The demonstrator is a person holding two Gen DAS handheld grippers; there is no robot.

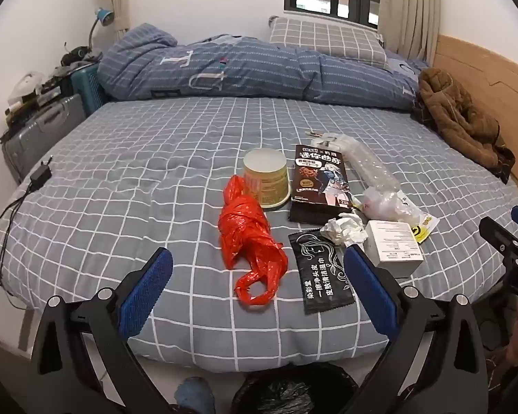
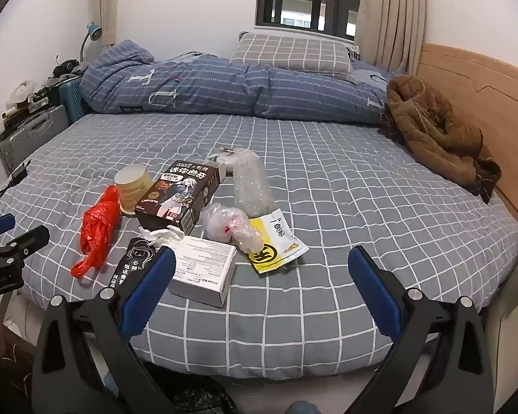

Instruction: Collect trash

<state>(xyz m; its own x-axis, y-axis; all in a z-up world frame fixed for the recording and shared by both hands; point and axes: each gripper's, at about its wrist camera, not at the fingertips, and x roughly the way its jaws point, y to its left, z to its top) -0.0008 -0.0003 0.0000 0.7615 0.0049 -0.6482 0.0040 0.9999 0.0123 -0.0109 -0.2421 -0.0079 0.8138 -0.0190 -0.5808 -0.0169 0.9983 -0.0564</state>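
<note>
I see the trash on the bed (image 1: pixel 155 158) — a red bag (image 1: pixel 248 238), a black sachet (image 1: pixel 323 272) with Chinese writing, a white box (image 2: pixel 203 270). Both my grippers' fingers (image 1: pixel 148 293) stand wide, empty.

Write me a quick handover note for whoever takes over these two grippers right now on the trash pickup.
Left gripper: open, empty, hovering over the near bed edge.
Right gripper: open, empty, beside it.
Trash all on the bed: red plastic bag, yellow cup, dark snack box, black wipe sachet, crumpled tissue, white box, yellow wrapper, bubble wrap, clear crumpled bags.
Black-lined bin sits on the floor below the left gripper.
Done: nothing collected yet, as far as visible.
Left: move every piece to the bin.
</note>
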